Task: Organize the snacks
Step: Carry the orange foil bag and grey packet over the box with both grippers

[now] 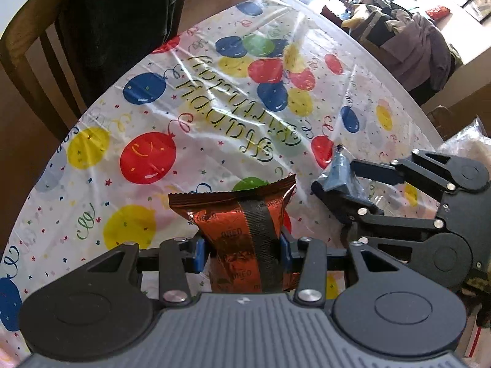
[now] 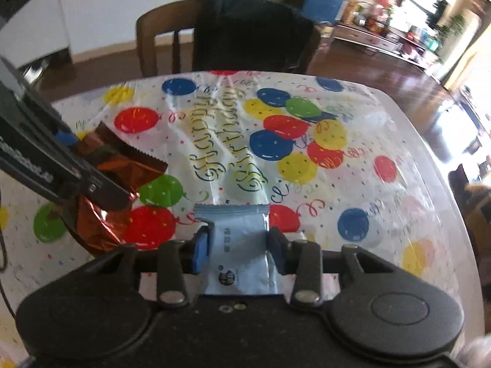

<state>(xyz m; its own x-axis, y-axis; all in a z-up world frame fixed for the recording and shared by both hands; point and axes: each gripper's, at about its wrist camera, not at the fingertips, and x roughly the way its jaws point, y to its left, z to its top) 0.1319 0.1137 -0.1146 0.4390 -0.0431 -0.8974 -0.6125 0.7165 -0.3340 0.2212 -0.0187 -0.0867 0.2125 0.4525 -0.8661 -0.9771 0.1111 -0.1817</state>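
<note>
Left wrist view, table: a tabletop under a clear-covered birthday tablecloth (image 1: 214,98) printed with balloons fills the frame; no tray, box or bin for snacks shows on it.
Chair: a wooden chair (image 2: 153,40) with a dark garment draped over its back stands at the far edge.
Left gripper (image 1: 242,250): its jaws are clamped on the waist of an orange foil Oreo packet (image 1: 242,220), blue pads pressing both sides; the packet's crimped top sticks out ahead of the fingers, above the cloth.
Right gripper (image 2: 237,243): its pads squeeze a pale blue snack packet (image 2: 239,245) from both sides, the wrapper dented where they press; its crimped end points away over the cloth.
Relation: the two grippers sit near each other, side by side and apart, each visible in the other's camera.
Clear bag: a crinkled plastic bag (image 1: 469,141) lies at the table's right edge, contents unreadable.
Step in hand: both packets look gripped, so the pick-up seems done and the carry is due.
Next move calls for: a place to set them, which neither view shows; likely lifting both clear and keeping the slippery foil from sliding out of the pads.
</note>
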